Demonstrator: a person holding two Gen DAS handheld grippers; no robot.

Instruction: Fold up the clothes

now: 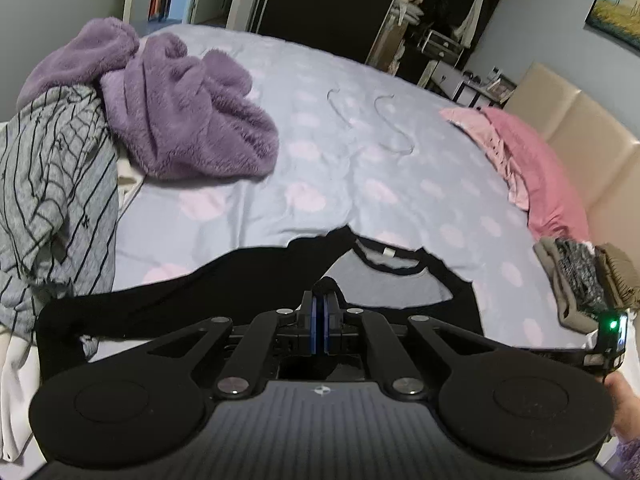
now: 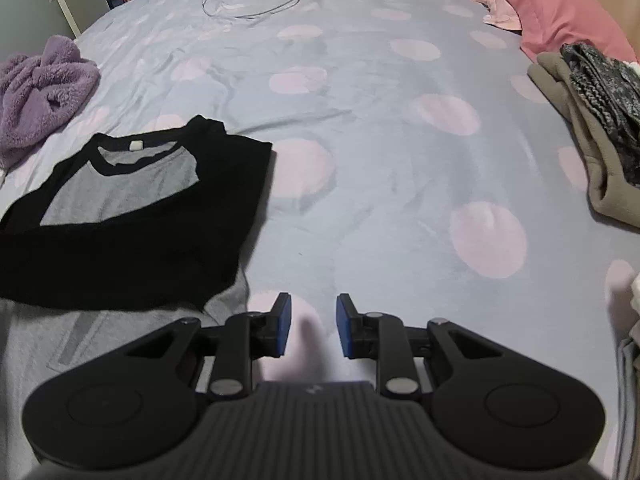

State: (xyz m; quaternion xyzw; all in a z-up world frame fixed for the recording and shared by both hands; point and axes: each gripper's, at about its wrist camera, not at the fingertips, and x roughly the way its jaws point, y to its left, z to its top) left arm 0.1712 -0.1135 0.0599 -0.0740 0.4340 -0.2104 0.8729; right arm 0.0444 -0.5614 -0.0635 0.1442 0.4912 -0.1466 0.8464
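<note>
The left gripper (image 1: 319, 304) has its two blue pads pressed together, and a small fold of black cloth stands up between the tips. This cloth belongs to the black and grey raglan shirt (image 1: 384, 280), so the left gripper holds one black sleeve of it. In the left wrist view the shirt lies at 6 o'clock on the bed, and the long sleeve (image 1: 168, 296) stretches toward 8 o'clock.

The right gripper (image 2: 308, 326) is partly open, with a clear gap between the blue pads. Only the bed cover shows in that gap, so it holds nothing. It hangs above the pale blue bed cover with pink dots (image 2: 380, 120), just right of the shirt (image 2: 120, 188). In the right wrist view the shirt lies at 9 o'clock, with its right sleeve folded over the grey front.

A fluffy purple garment (image 1: 188, 116) lies at 10 o'clock in the left view, beside a grey striped garment (image 1: 52, 184) at 9 o'clock. A stack of folded brown and dark patterned clothes (image 2: 592, 128) sits at 3 o'clock in the right view. A pink pillow (image 1: 536, 168) lies along the beige headboard (image 1: 592, 140). A thin grey cord (image 2: 256, 4) lies at 12 o'clock.
</note>
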